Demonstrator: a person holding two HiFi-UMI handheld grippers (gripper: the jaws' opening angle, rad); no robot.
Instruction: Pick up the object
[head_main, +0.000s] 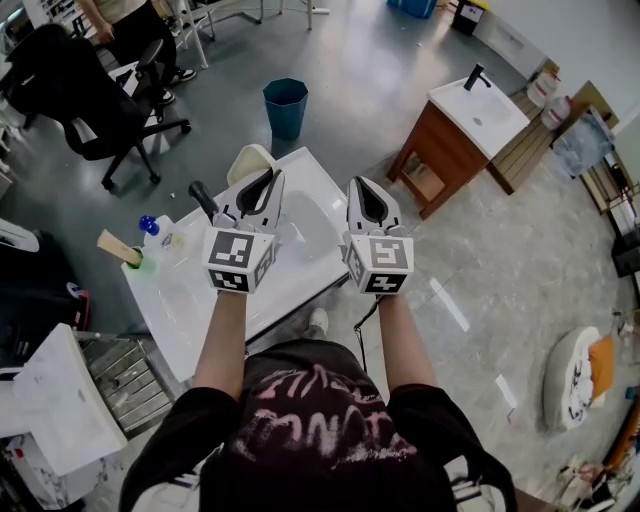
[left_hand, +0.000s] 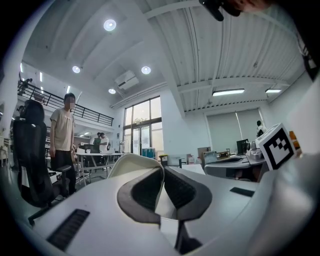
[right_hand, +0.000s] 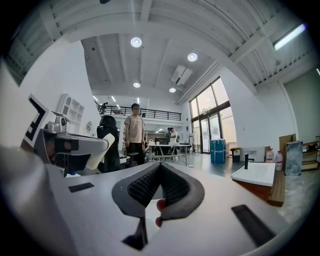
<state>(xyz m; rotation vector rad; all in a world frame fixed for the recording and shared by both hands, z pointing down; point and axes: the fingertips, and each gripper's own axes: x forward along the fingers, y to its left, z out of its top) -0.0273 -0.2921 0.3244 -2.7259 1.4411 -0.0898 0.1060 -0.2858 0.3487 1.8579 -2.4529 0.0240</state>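
Cream curved piece (head_main: 250, 160): most likely the task's object. It is a thin rounded shell, lifted clear of the surface and pinched by one edge in the left gripper.
Left gripper (head_main: 266, 182): jaws almost together, with the pads pressing on the shell's thin wall. It points level, away from the person.
Direction of the piece: straight ahead of the left jaws and slightly to their left, arching up and forward. Its length roughly follows the gripper's pointing line.
Right gripper (head_main: 366, 188): just beside the left one and level. Its jaws are closed tip to tip on nothing. Small red specks deep in its throat cannot be identified.
Nearer hand: the left one, which has the piece. The right gripper stands apart from it.
Below the grippers: a white basin slab (head_main: 318, 200), with a black tap (head_main: 203, 200) to the left gripper's left.
Open room: bare grey floor ahead, with a teal bin (head_main: 286, 105) well ahead and a wooden vanity (head_main: 445, 150) well off to the right.
Judgement: the pickup looks done, and a steady hold matters next.
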